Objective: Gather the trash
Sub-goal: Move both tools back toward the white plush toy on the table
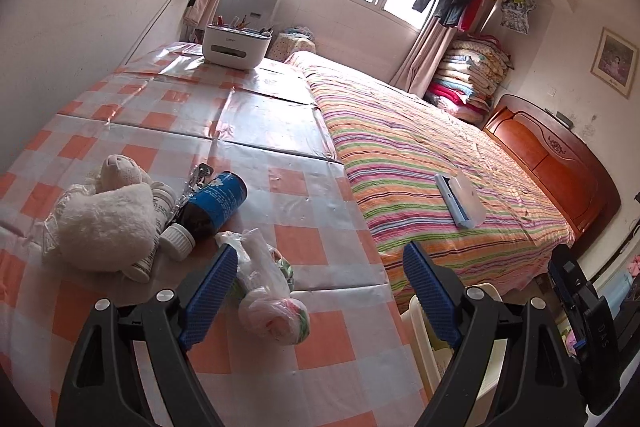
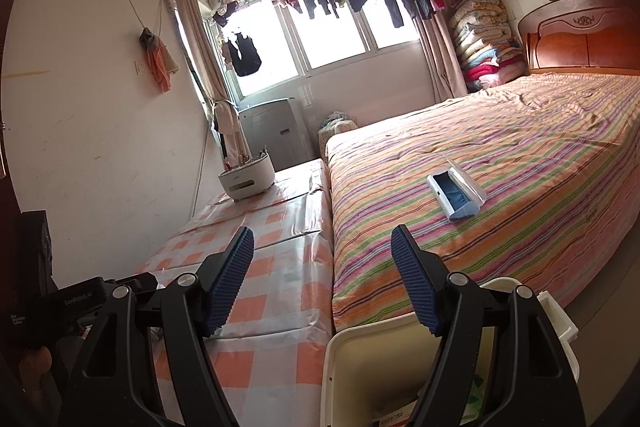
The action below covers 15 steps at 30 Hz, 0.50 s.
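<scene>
Our left gripper (image 1: 316, 291) has its blue pads spread wide and grips nothing; the left pad sits just beside a knotted plastic bag of scraps (image 1: 268, 291) on the checked table (image 1: 280, 187), though we cannot tell if it touches. Our right gripper (image 2: 322, 279) is likewise wide open and empty, hanging over the near edge of a cream bin (image 2: 360, 343), whose contents are mostly hidden by the fingers. Farther left on the table lie a brown bottle (image 1: 212, 203) with a white cap, a white plush toy (image 1: 104, 215) covering a second container, and a crinkled wrapper we can barely make out. Beyond, a blue-and-white brush (image 2: 454, 193) rests on the striped bed (image 2: 500, 167), and a white organizer box (image 2: 247, 181) stands at the table's far end.
</scene>
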Each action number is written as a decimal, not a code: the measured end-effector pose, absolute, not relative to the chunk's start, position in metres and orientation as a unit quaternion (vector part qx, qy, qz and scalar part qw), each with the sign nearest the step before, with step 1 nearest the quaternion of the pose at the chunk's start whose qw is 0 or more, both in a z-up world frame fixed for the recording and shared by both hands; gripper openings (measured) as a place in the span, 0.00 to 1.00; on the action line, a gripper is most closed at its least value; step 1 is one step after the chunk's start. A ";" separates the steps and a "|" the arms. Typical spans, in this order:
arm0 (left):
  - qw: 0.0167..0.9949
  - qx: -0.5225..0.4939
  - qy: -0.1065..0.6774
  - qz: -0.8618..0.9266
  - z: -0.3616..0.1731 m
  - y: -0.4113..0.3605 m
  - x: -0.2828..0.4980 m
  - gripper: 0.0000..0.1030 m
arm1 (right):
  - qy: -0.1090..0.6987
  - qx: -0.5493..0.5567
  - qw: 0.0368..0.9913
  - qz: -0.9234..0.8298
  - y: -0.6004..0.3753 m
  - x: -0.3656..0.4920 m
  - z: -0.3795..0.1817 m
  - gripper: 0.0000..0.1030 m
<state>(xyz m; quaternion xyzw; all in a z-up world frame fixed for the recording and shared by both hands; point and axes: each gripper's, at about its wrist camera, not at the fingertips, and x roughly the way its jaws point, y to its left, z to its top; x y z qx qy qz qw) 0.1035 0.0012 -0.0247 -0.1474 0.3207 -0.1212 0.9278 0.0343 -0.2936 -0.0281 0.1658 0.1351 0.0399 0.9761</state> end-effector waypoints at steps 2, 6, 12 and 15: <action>0.928 -0.149 0.324 -0.107 -0.026 0.012 0.106 0.80 | 0.139 0.168 0.975 0.049 -0.286 0.038 -0.029 0.68; 0.929 -0.157 0.325 -0.077 -0.029 0.036 0.109 0.80 | 0.148 0.165 0.973 0.069 -0.266 0.046 -0.029 0.68; 0.931 -0.157 0.328 -0.038 -0.028 0.070 0.115 0.80 | 0.171 0.162 0.965 0.112 -0.234 0.061 -0.033 0.69; 0.931 -0.151 0.332 -0.025 -0.028 0.086 0.120 0.80 | 0.186 0.150 0.961 0.141 -0.214 0.071 -0.035 0.69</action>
